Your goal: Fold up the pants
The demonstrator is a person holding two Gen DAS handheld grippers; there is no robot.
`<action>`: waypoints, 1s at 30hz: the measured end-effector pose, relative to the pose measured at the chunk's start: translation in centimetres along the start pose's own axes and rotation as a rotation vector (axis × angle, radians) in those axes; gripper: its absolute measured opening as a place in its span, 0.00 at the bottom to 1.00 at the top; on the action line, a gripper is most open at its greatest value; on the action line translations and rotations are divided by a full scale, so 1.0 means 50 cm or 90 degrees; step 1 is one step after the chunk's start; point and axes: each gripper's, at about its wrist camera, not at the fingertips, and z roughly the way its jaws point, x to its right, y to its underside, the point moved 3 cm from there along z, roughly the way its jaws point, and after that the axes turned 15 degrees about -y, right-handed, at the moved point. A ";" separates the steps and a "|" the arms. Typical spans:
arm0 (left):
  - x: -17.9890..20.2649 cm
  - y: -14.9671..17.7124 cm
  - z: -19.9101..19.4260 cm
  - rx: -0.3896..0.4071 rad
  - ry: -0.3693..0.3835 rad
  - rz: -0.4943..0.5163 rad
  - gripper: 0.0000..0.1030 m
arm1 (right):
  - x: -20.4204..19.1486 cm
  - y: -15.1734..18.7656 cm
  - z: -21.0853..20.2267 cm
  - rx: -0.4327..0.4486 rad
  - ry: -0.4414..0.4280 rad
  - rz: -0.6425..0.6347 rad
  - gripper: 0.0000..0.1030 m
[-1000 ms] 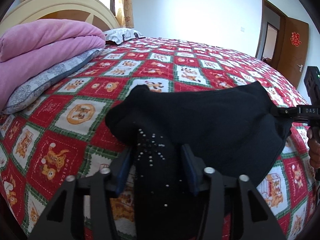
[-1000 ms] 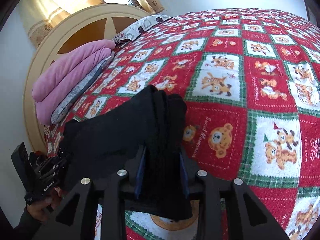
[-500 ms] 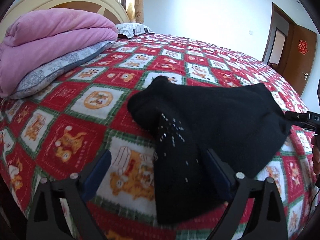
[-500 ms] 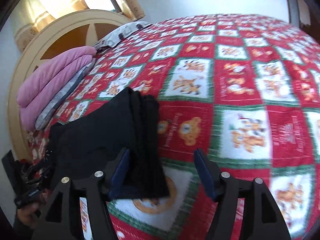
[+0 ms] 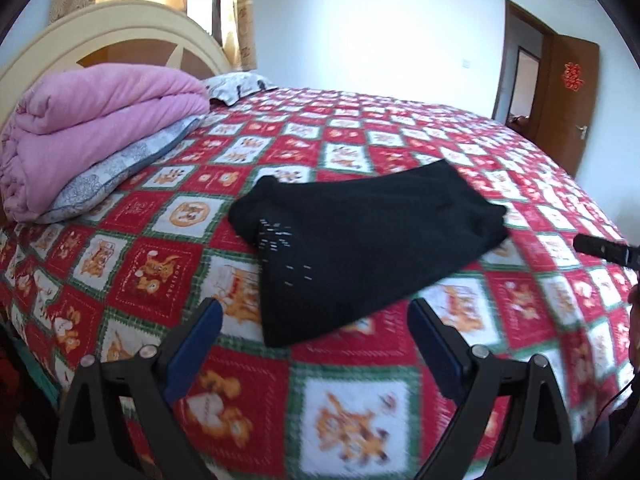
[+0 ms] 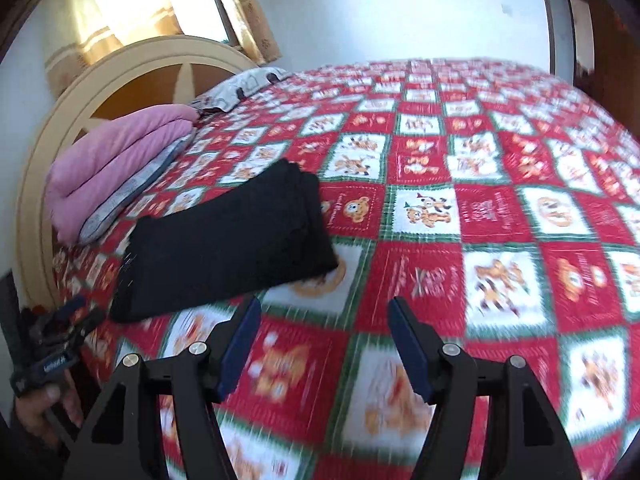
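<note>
The black pants (image 5: 360, 240) lie folded into a compact rectangle on the red patchwork quilt (image 5: 352, 408). In the left wrist view my left gripper (image 5: 314, 308) stands open just short of the pants' near end, and nothing touches its blue pads (image 5: 192, 344). My right gripper (image 6: 324, 304) is open too, pulled back over bare quilt, with the pants (image 6: 228, 248) up and to its left. A tip of the right gripper (image 5: 604, 250) shows at the left view's right edge. The left gripper (image 6: 60, 332), held by a hand, shows at the right view's lower left.
A folded pink blanket (image 5: 88, 128) rests on a grey patterned pillow (image 5: 120, 172) against the cream headboard (image 5: 120, 36). Another pillow (image 5: 236, 86) lies further back. A brown door (image 5: 560, 92) stands past the bed's far side. The bed's edge runs below both grippers.
Both grippers let go of the pants, opened and drew back. The pants now lie flat on the quilt, further from both cameras.
</note>
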 end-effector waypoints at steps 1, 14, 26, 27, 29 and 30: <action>0.007 0.004 -0.016 0.004 0.017 0.001 0.93 | -0.013 0.010 -0.018 0.009 0.006 -0.008 0.65; 0.083 0.016 -0.170 0.066 0.116 0.016 0.95 | -0.126 0.095 -0.225 0.130 0.056 -0.051 0.65; 0.094 0.006 -0.223 0.099 0.132 0.027 1.00 | -0.185 0.127 -0.309 0.171 0.080 -0.085 0.65; 0.095 0.005 -0.228 0.104 0.130 0.029 1.00 | -0.190 0.130 -0.313 0.172 0.080 -0.089 0.65; 0.099 0.004 -0.240 0.115 0.126 0.040 1.00 | -0.201 0.137 -0.320 0.176 0.081 -0.098 0.65; 0.101 0.003 -0.244 0.119 0.122 0.044 1.00 | -0.206 0.138 -0.322 0.175 0.083 -0.102 0.65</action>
